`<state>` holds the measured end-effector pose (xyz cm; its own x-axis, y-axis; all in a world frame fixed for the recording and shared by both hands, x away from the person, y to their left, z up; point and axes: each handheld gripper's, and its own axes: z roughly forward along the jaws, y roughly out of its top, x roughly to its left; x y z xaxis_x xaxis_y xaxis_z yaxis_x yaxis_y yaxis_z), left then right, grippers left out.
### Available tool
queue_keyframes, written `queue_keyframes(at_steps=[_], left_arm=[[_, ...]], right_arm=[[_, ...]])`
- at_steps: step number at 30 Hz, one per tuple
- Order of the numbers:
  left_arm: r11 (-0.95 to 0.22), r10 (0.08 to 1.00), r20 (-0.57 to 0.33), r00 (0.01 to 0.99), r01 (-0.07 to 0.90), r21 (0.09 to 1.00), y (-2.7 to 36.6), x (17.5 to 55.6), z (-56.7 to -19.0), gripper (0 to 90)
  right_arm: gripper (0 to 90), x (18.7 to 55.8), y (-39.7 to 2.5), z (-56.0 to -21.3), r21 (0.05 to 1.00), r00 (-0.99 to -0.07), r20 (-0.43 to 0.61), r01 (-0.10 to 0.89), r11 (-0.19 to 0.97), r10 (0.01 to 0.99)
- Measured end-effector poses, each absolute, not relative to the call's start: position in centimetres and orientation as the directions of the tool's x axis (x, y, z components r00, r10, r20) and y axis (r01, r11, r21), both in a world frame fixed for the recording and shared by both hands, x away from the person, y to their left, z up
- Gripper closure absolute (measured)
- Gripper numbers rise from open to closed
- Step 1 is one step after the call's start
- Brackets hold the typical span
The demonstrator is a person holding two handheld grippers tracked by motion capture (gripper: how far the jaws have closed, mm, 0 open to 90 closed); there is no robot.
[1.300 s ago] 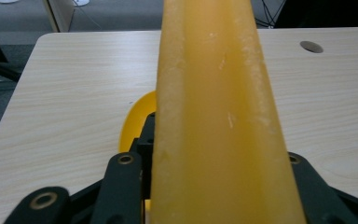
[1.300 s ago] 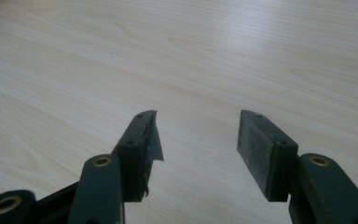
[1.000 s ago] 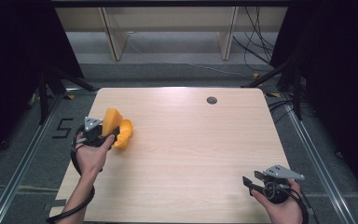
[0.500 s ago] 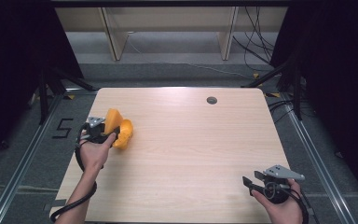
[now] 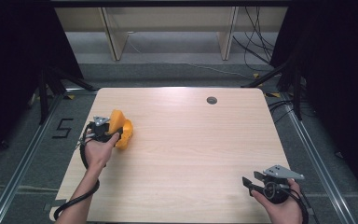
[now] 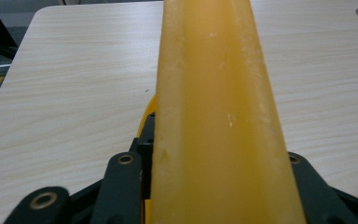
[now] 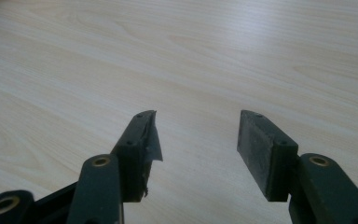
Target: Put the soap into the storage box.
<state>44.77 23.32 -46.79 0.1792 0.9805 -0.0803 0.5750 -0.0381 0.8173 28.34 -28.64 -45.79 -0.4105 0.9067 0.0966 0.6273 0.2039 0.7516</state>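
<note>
On the pale wooden desk (image 5: 191,140), at nine o'clock the left hand-held gripper (image 5: 114,133) clenches an orange plastic piece (image 5: 121,130) that may slip, while the right hand-held gripper (image 7: 196,135) gapes empty.

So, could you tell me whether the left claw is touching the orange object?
Touching. In the left gripper view the orange object sits clamped between the left claw and its jaws.

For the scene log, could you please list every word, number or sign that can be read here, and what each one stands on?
"5": a dark numeral on the grey floor, left of the wooden table.
The orange object, the table and both hand-held grippers carry no readable text.
</note>
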Motion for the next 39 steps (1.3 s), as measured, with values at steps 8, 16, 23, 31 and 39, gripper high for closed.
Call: queue_keyframes(at_steps=[8,16,23,31,39], left_arm=[[-0.045,0.980,-0.077,0.184,0.581,0.812,23.1,44.8,-47.1,60.2],[-0.037,0.985,-0.073,0.158,0.600,0.799,22.3,45.0,-47.7,60.2],[-0.008,0.988,-0.088,0.125,0.618,0.786,22.1,45.0,-47.9,60.2],[-0.015,0.990,-0.075,0.116,0.633,0.774,21.9,45.1,-48.4,60.1],[-0.016,0.990,-0.074,0.117,0.627,0.779,21.8,45.2,-48.8,59.9]], right_arm=[[47.3,28.4,-28.6,-45.8,0.748,-0.411,0.103,0.632,0.202,0.906],[47.2,28.4,-28.6,-45.9,0.750,-0.421,0.114,0.631,0.200,0.900],[47.0,28.2,-28.4,-45.8,0.726,-0.392,0.130,0.663,0.182,0.911],[47.0,28.1,-28.3,-45.7,0.723,-0.390,0.134,0.667,0.179,0.911],[46.9,28.3,-28.5,-45.8,0.735,-0.418,0.105,0.644,0.213,0.902]])
